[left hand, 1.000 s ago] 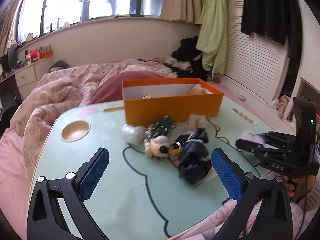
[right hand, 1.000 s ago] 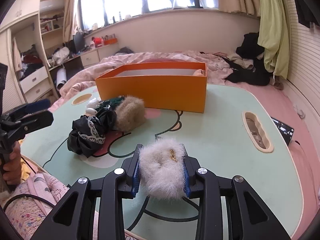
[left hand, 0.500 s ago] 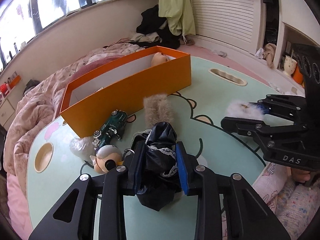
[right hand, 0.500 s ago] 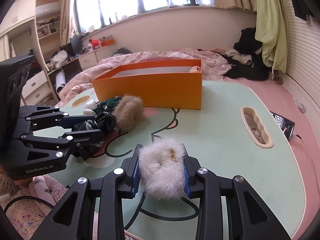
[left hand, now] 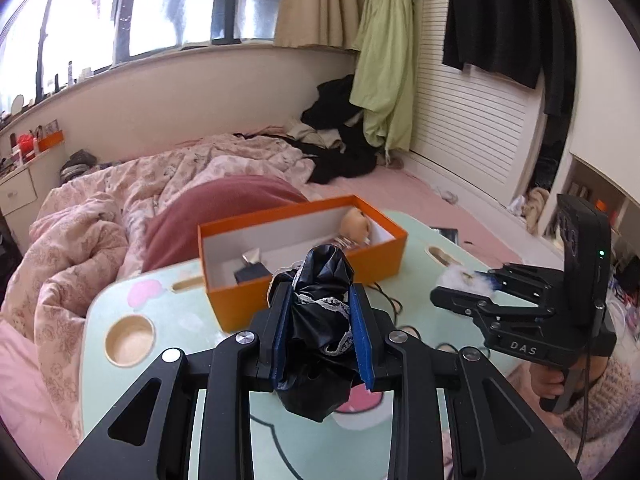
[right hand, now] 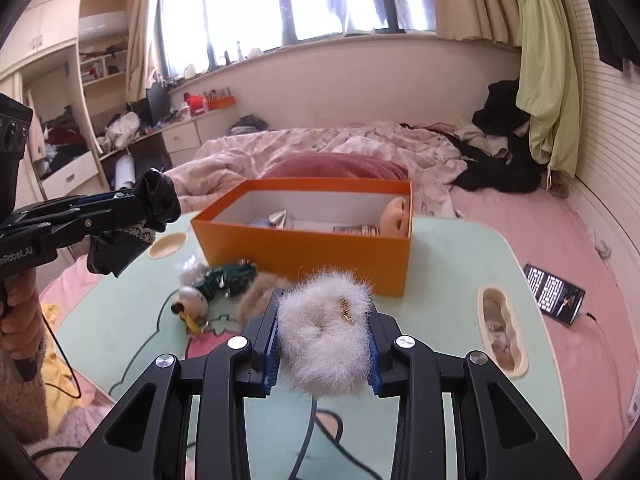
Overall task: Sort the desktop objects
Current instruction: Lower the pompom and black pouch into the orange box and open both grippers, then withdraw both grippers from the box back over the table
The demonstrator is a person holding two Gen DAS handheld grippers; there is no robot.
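Note:
My left gripper [left hand: 320, 336] is shut on a black lace-trimmed scrunchie [left hand: 320, 320] and holds it in the air above the table, in front of the open orange box [left hand: 236, 300]. It also shows in the right wrist view [right hand: 132, 216]. My right gripper [right hand: 322, 344] is shut on a white fluffy scrunchie [right hand: 324, 340], raised over the table before the orange box [right hand: 304, 248]. The box holds a doll head [right hand: 396, 216] and small items.
On the green table [right hand: 440, 264] lie a green toy car [right hand: 228, 276], a brown fur piece [right hand: 256, 296], a small doll keychain [right hand: 188, 304] and a white tuft [right hand: 190, 270]. A phone [right hand: 554, 294] lies on the pink bed to the right. Table recesses [right hand: 500, 332] sit at the edges.
My left gripper closed on the black scrunchie and lifted it off the table toward the box. My right gripper rose with the white scrunchie and moved closer to the box.

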